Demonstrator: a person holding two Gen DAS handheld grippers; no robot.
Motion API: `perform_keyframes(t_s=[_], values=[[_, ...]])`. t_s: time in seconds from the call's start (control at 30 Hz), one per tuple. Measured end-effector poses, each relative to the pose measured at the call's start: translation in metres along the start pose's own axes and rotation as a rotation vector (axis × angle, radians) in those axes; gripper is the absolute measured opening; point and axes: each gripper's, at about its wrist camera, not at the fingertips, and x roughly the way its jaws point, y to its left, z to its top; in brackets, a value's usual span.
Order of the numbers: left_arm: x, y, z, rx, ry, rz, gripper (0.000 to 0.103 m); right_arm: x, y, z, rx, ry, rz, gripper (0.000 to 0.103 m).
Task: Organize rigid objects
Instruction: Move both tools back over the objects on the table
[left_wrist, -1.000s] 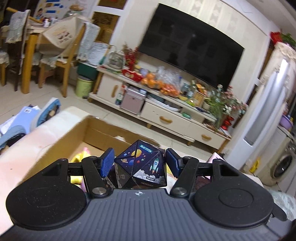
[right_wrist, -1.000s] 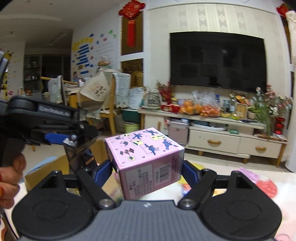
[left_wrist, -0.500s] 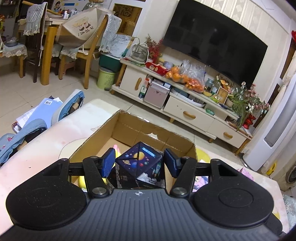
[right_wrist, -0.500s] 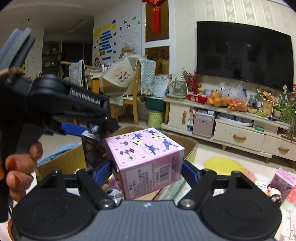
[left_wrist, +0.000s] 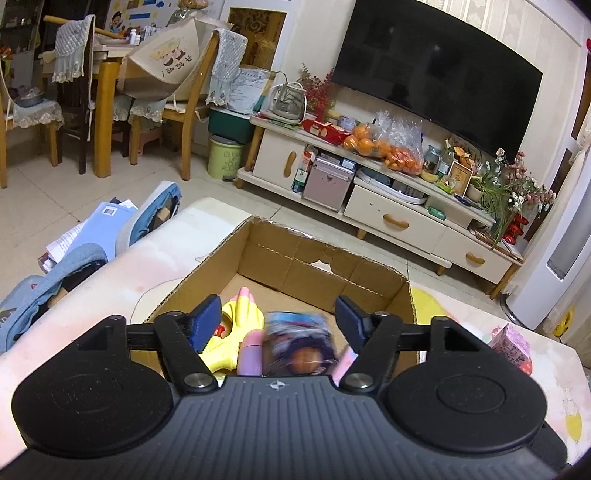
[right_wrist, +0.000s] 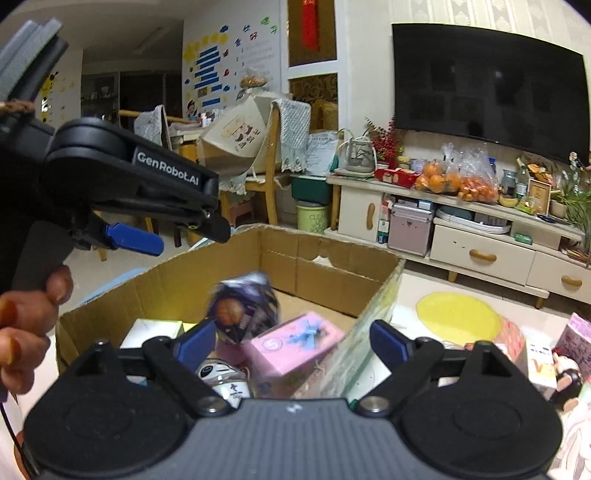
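- Left tongs (left_wrist: 275, 319), jaws opening, empty above the open brown cardboard box (left_wrist: 317, 271); blurred dark space-printed polyhedron (left_wrist: 299, 341) inside.
- Right tongs (right_wrist: 293, 341), jaws opening, empty; pink printed carton (right_wrist: 295, 345) inside the box.

- Box (left_wrist: 317, 269): brown corrugated cardboard, matt, torn upper edge.
- Pink carton (right_wrist: 295, 341): printed card, slight sheen.
- Dark toy (right_wrist: 242, 308): glossy printed faces, blurred.
- Water gun (left_wrist: 231, 332): smooth yellow plastic.
- Fingers (left_wrist: 207, 317): blue, matt pads on black plastic arms, metal pivot screws.
- Counter (left_wrist: 155, 266): smooth, pale, faintly glossy.
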Motion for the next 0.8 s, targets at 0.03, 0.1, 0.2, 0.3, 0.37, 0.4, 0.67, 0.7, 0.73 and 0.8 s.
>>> perform_keyframes(t_s=[0.03,0.1,0.2,0.3,0.37,0.4,0.67,0.7,0.73,0.8], values=[[0.000,0.000,0.000,0.004,-0.001,0.003,0.086,-0.003,0.000,0.000,-0.001,-0.007,-0.007,0.092],[0.000,-0.001,-0.001,0.013,0.002,0.007,0.087,-0.009,0.000,-0.002,-0.003,-0.015,-0.017,0.093],[0.000,-0.003,-0.002,0.027,0.004,0.010,0.090,-0.012,0.000,-0.002,-0.004,-0.021,-0.028,0.093],[0.001,-0.005,-0.002,0.050,0.000,0.019,0.093,-0.016,-0.001,-0.004,-0.009,-0.025,-0.038,0.093],[0.002,-0.006,-0.003,0.060,0.001,0.020,0.094,-0.017,-0.002,-0.005,-0.011,-0.025,-0.043,0.093],[0.002,-0.005,-0.003,0.063,0.001,0.018,0.095,-0.018,-0.003,-0.006,-0.010,-0.027,-0.046,0.093],[0.006,-0.006,-0.004,0.111,0.010,0.015,0.101,-0.022,-0.009,-0.012,0.020,-0.024,-0.058,0.093],[0.006,-0.005,-0.004,0.113,0.012,0.012,0.101,-0.022,-0.010,-0.013,0.022,-0.024,-0.059,0.093],[0.007,-0.005,-0.004,0.115,0.014,0.007,0.102,-0.023,-0.010,-0.013,0.024,-0.024,-0.058,0.093],[0.007,-0.005,-0.004,0.119,0.016,0.003,0.103,-0.024,-0.010,-0.014,0.024,-0.023,-0.060,0.093]])
